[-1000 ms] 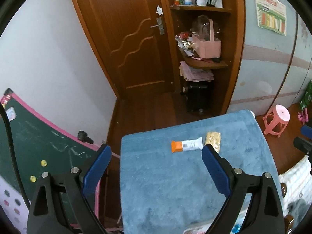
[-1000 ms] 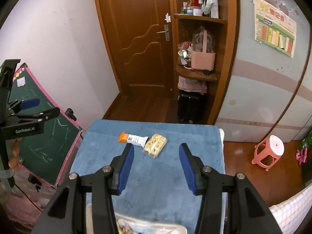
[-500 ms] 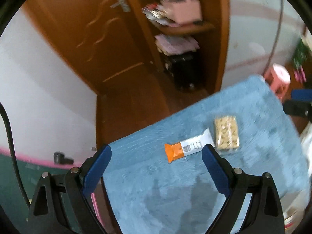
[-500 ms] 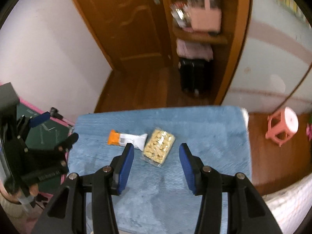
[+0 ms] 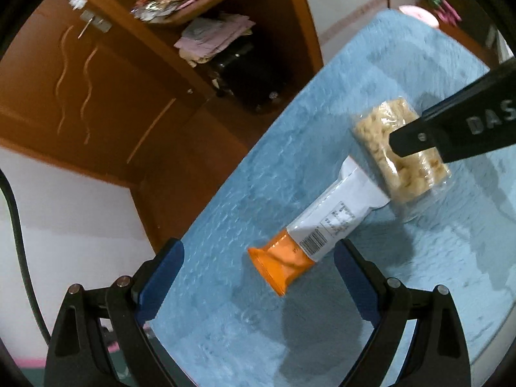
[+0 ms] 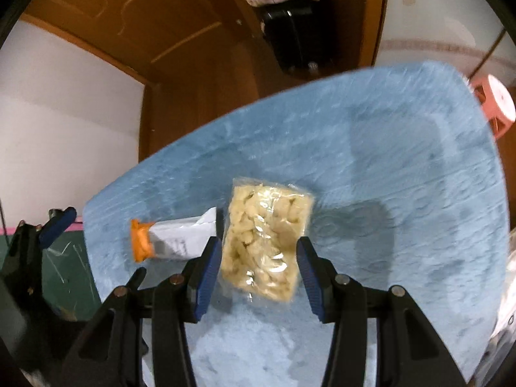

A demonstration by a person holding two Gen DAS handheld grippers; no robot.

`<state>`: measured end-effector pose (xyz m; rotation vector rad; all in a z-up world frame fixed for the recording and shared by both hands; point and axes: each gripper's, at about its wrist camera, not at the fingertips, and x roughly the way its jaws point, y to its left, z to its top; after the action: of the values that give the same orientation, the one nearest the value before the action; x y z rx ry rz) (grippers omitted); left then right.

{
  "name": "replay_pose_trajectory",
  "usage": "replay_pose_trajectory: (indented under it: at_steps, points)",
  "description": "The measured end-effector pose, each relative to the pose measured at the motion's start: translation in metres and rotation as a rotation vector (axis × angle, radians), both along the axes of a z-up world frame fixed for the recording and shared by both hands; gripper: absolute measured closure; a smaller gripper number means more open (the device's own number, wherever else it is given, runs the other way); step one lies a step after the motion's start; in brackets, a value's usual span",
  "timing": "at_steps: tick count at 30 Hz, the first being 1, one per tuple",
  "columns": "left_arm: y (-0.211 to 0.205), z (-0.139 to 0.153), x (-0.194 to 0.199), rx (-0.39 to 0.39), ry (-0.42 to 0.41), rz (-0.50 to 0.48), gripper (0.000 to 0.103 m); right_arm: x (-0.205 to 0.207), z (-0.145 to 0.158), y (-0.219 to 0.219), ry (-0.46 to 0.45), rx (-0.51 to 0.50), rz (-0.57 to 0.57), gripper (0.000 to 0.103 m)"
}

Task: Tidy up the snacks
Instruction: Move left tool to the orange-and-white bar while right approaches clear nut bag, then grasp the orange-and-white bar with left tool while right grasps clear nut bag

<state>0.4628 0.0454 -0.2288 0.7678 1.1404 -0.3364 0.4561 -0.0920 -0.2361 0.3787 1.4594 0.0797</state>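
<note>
Two snacks lie on a blue cloth-covered table (image 5: 225, 306). An orange-and-white wrapped bar (image 5: 316, 225) rests with its orange end between the wide-set fingers of my open left gripper (image 5: 258, 251), untouched. A clear pack of beige puffed pieces (image 6: 267, 238) lies flat beside the bar (image 6: 171, 240). My right gripper (image 6: 257, 245) straddles this pack from above, its jaws opening and its blue pads close to both long sides without pressing. In the left wrist view the pack (image 5: 387, 148) is partly hidden by the right gripper's black finger (image 5: 451, 129).
The table's far edge (image 6: 322, 77) drops to a wooden floor. Behind it stand a brown door (image 5: 80, 74), shelves with folded cloth (image 5: 213, 38) and a black case (image 6: 296, 42). A pink stool (image 6: 496, 106) stands at the right, a green chalkboard (image 6: 71, 274) at the left.
Both grippers have dropped steeply toward the table and rolled. The snacks now fill the views: the bar lies between the left fingers and the clear pack between the right fingers.
</note>
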Motion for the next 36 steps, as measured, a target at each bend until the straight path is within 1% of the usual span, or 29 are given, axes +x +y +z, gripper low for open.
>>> replay_pose_trajectory:
  at_steps: [1,2,3,5,7,8,11,12,17,20,22,23,24,25,26,27,28,29,30,31,34,36]
  points:
    - [-0.001,-0.002,0.002,0.0,0.005,-0.012,0.01,0.001,0.0,0.003,-0.02,-0.042,-0.012,0.045]
    - [-0.001,-0.005,0.002,-0.002,0.011,-0.023,0.01,0.002,-0.001,0.006,-0.025,-0.051,-0.01,0.045]
    - [-0.001,-0.007,0.004,-0.005,0.017,-0.033,0.01,0.002,-0.004,0.009,-0.014,-0.047,-0.007,0.044]
    - [-0.001,-0.011,0.004,-0.016,0.026,-0.05,0.01,0.003,-0.01,0.015,0.007,-0.077,-0.003,0.043]
    - [-0.001,-0.016,0.005,-0.021,0.03,-0.055,0.01,0.001,-0.019,0.017,0.033,-0.072,-0.007,0.038]
    - [-0.001,-0.018,0.006,-0.027,0.034,-0.051,0.01,0.0,-0.022,0.015,0.038,-0.057,-0.021,0.037]
    - [-0.003,-0.021,0.008,-0.048,0.048,-0.045,0.01,-0.005,-0.026,0.004,0.061,-0.003,-0.071,0.037]
    - [-0.004,-0.023,0.008,-0.049,0.052,-0.047,0.01,-0.009,-0.024,0.002,0.066,0.006,-0.074,0.041]
    - [-0.012,-0.036,0.013,-0.031,0.076,-0.07,0.01,-0.024,-0.018,-0.016,0.081,-0.085,-0.042,0.041]
    - [-0.017,-0.044,0.016,-0.031,0.099,-0.061,0.01,-0.036,-0.017,-0.028,0.093,-0.099,-0.038,0.041]
    - [-0.022,-0.05,0.018,-0.029,0.109,-0.049,0.011,-0.042,-0.018,-0.031,0.098,-0.088,-0.03,0.041]
    - [-0.024,-0.05,0.019,-0.042,0.106,-0.035,0.015,-0.043,-0.018,-0.031,0.097,-0.084,-0.026,0.041]
    - [-0.025,-0.049,0.019,-0.054,0.115,-0.025,0.029,-0.045,-0.019,-0.032,0.091,-0.076,-0.026,0.041]
    - [-0.026,-0.048,0.019,-0.085,0.148,-0.004,0.038,-0.046,-0.019,-0.034,0.089,-0.069,-0.029,0.041]
    - [-0.027,-0.047,0.018,-0.11,0.176,0.017,0.053,-0.047,-0.02,-0.035,0.088,-0.062,-0.033,0.041]
    - [-0.028,-0.046,0.018,-0.104,0.171,0.05,0.06,-0.048,-0.02,-0.037,0.087,-0.057,-0.033,0.041]
    - [-0.031,-0.046,0.015,-0.084,0.157,0.065,0.063,-0.049,-0.019,-0.037,0.084,-0.051,-0.03,0.041]
    - [-0.033,-0.044,0.013,-0.075,0.152,0.07,0.068,-0.052,-0.019,-0.038,0.086,-0.048,-0.028,0.041]
    - [-0.035,-0.041,0.008,-0.068,0.141,0.078,0.071,-0.051,-0.018,-0.044,0.093,-0.044,-0.026,0.042]
    - [-0.036,-0.038,0.004,-0.065,0.136,0.088,0.071,-0.054,-0.016,-0.047,0.1,-0.041,-0.025,0.042]
    - [-0.035,-0.018,-0.009,-0.127,0.154,0.119,0.071,-0.071,0.005,-0.053,0.072,-0.029,-0.012,0.042]
    - [-0.032,0.001,-0.02,-0.168,0.158,0.135,0.071,-0.081,0.017,-0.057,0.051,-0.013,-0.009,0.043]
